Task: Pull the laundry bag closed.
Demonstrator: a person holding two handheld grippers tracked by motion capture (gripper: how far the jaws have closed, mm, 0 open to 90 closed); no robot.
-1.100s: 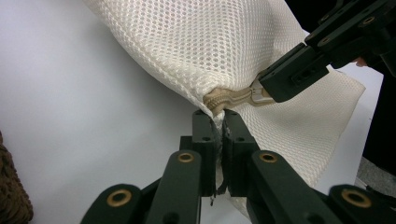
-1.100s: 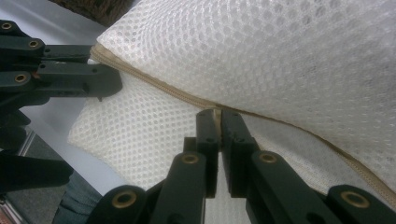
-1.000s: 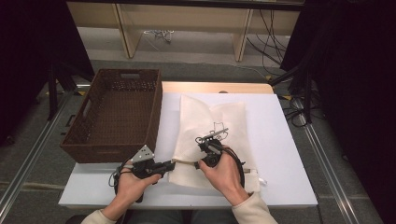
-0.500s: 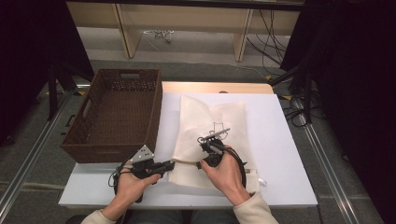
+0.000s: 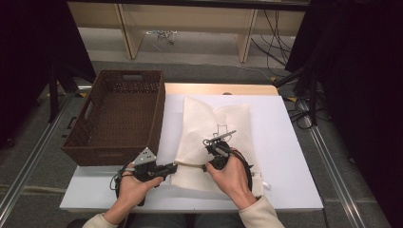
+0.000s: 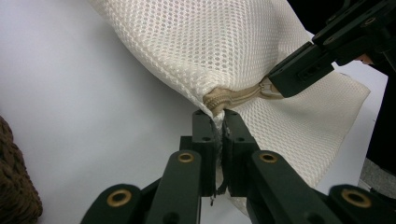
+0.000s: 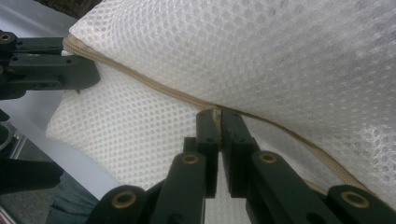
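One mesh bag [image 5: 214, 137], one basket [image 5: 116, 114] and two tools lay in play. The bag was cream, netted, with a tan zip [image 7: 187, 99] along its near edge, lying on the white surface [image 5: 285, 142] beside the basket. Left tool [image 5: 172, 166] clamped the bag's zip end; right tool [image 5: 205, 167] pinched the zip pull.

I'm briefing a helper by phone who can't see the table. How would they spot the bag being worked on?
On the white table, look right of the brown wicker basket. The cream mesh bag lies flat there, its near edge pinched by the left tool and right tool. Its honeycomb weave and tan zipper mark it out.
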